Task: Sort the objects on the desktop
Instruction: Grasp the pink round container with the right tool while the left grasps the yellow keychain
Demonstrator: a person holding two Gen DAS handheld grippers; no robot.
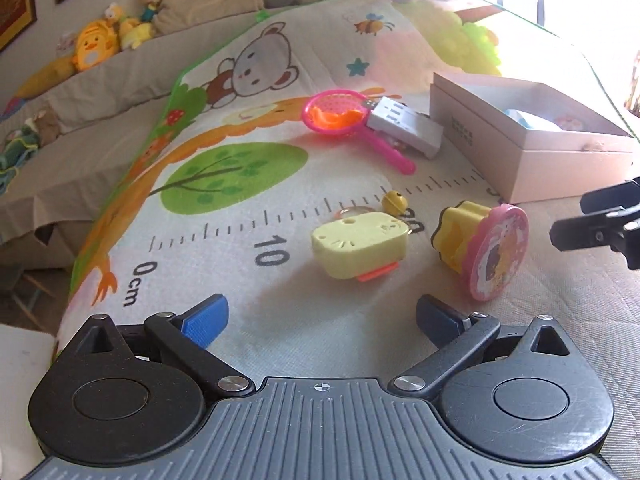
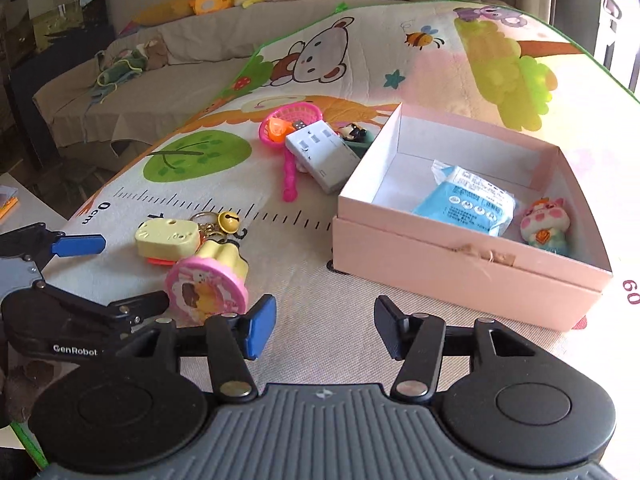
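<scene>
My left gripper stands open just above the cartoon play mat, with nothing between its blue pads. Ahead of it lie a pale yellow chick keychain with a small bell and a round pink-and-yellow toy on its side. My right gripper is open and holds nothing, in front of the near wall of a pink box. Inside the box lie a blue packet and a pig figurine. A pink net scoop and a white plug block rest behind.
A small black-and-white figure sits between the plug block and the box. The mat's green edge drops off on the left toward a sofa with plush toys. The left gripper shows close to the round toy.
</scene>
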